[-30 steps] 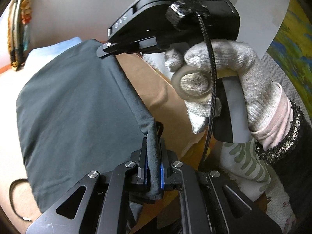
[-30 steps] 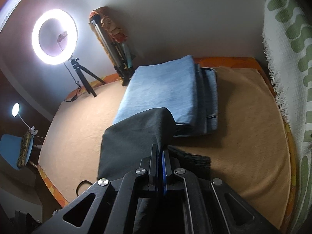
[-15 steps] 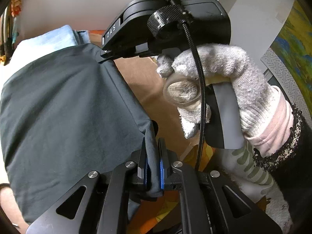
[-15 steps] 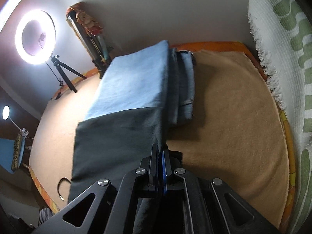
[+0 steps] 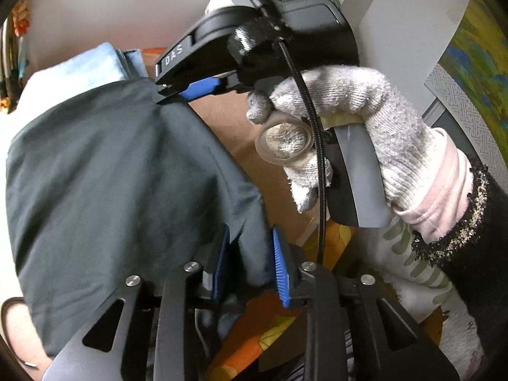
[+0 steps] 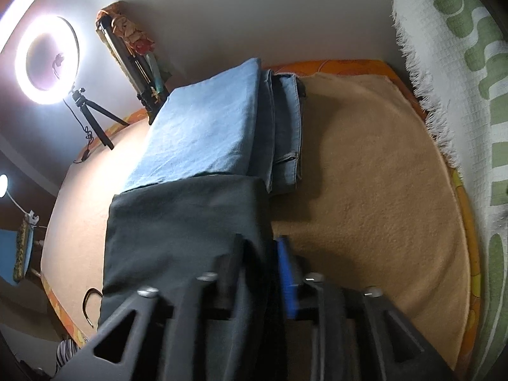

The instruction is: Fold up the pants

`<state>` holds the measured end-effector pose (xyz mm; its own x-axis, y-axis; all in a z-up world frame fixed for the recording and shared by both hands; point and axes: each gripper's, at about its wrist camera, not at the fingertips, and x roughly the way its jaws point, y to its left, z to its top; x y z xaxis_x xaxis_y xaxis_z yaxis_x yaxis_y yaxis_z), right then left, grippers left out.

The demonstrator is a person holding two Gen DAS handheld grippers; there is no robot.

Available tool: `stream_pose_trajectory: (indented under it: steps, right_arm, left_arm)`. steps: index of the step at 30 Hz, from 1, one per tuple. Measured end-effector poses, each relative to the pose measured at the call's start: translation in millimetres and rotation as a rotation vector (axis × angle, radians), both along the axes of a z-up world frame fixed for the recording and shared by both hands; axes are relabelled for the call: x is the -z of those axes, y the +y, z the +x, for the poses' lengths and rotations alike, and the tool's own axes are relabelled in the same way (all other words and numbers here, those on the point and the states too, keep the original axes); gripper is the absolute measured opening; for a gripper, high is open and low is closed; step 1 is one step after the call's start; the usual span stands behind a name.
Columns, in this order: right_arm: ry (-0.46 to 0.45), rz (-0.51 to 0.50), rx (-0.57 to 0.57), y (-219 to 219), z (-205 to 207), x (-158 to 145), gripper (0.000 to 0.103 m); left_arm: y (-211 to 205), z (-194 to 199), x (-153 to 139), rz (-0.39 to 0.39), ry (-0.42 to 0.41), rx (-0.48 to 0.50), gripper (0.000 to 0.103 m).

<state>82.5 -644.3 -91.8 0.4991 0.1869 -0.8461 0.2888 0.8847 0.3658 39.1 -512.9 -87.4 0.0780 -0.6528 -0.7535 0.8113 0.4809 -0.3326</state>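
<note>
Both claws, left claw [image 5: 249,265] and right claw [image 6: 258,268], are just opening, pads parting off the dark grey folded cotton pants [image 6: 177,222], which are lying on the tan blanket-covered bed [image 6: 365,190] against stacked blue jeans [image 6: 206,127]; loose cloth may be snagging a pad and undoing the fold; a glowing ring light [image 6: 46,60] is lighting the white-walled room

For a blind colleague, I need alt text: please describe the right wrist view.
The right gripper, jaws just opened, straddles the edge of dark grey pants lying folded on a tan blanket. Behind them lie folded blue jeans. A lit ring light on a tripod stands at the far left.
</note>
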Motion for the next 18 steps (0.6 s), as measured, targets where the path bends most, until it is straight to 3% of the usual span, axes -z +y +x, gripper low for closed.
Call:
stream_pose_trajectory:
  steps: [2, 5, 8, 18]
  right_arm:
    - [-0.019, -0.002, 0.011, -0.4, -3.8, -6.6, 0.039]
    - [-0.042, -0.026, 0.012, 2.7, -10.3, -18.7, 0.043]
    - [-0.074, -0.062, -0.003, 10.8, -19.7, -34.6, 0.057]
    - [-0.121, -0.050, 0.012, 25.0, -46.9, -55.7, 0.064]
  left_arm:
    - [7.8, 1.9, -5.0, -0.001, -0.005, -0.007, 0.036]
    - [23.7, 7.0, -13.4, -0.001, -0.021, -0.021, 0.037]
    - [44.6, 20.9, -27.8, 0.003, -0.025, -0.043, 0.037]
    - [131.2, 66.8, -94.8, -0.003, -0.117, -0.140, 0.037]
